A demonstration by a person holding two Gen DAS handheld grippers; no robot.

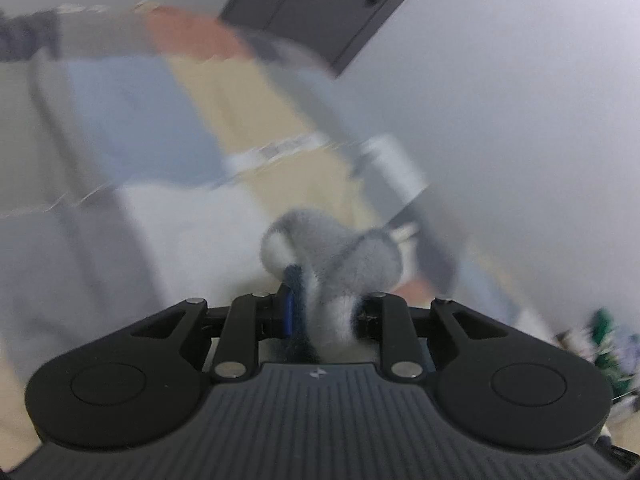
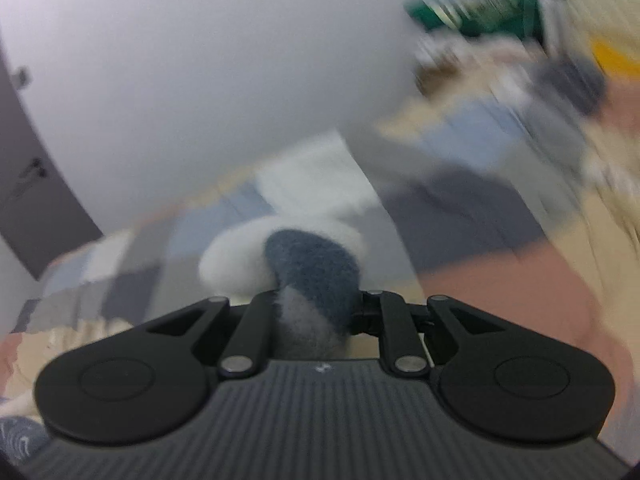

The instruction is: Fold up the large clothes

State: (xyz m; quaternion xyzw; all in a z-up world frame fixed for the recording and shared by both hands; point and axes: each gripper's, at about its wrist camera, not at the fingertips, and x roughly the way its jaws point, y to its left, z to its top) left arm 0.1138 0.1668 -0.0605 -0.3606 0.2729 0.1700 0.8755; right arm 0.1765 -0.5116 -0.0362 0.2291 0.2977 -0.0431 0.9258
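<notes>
Fuzzy grey garment (image 1: 332, 248) bunched, surroundings smeared

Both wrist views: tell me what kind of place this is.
Probably a room in a home, though motion blur hides much. A plain white wall with a dark door, a colour-block fuzzy garment held in both grippers, and blurred clutter along the wall suggest it.

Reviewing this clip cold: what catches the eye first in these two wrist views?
In each view, a bunched wad of fuzzy fabric sits low in the centre, pinched in the tongs: grey and white with a dark blue edge in the left tongs, dark blue against white in the right tongs. Behind them lies a motion-blurred patchwork of blue, beige, grey and salmon blocks, with a dark door at the top of the left view.
</notes>
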